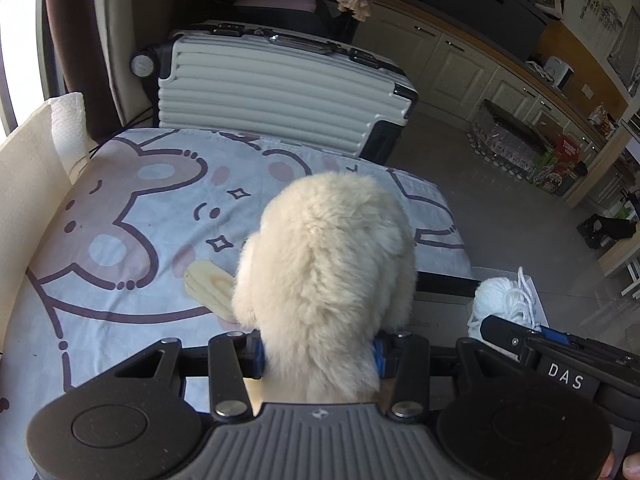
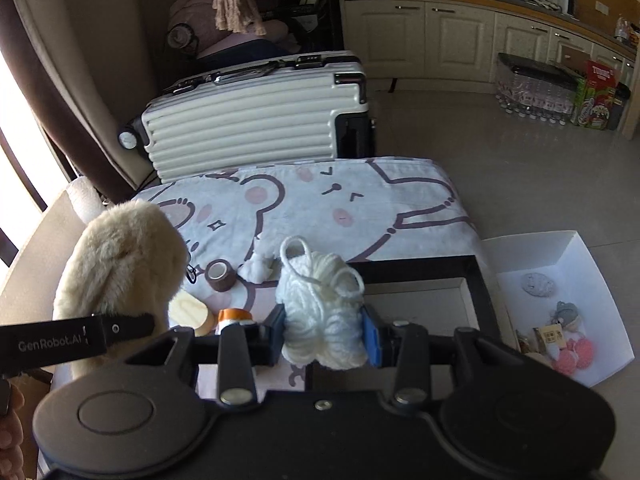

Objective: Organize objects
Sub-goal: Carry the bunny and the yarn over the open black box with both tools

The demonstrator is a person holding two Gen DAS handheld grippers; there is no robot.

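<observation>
Legibly, "DAS" marks the right hand-held gripper (image 1: 500, 332), "GenRobot.AI" the left hand-held gripper (image 2: 120, 328).

Your right gripper (image 2: 325, 338), at 6 o'clock, has its blue-padded fingers (image 2: 370, 340) clamped on a ball of white yarn (image 2: 322, 308). At 9 o'clock, your left gripper (image 2: 120, 326) holds a cream plush toy (image 2: 120, 264). On the cartoon-print cloth (image 2: 360, 200) at centre lie a brown tape roll (image 2: 221, 275), a white cotton wad (image 2: 258, 268), a wooden piece (image 2: 192, 314) and an orange-capped item (image 2: 234, 316). At 3 o'clock a white box (image 2: 576, 248) holds small trinkets. A white suitcase (image 2: 248, 128) stands at 12 o'clock.
</observation>
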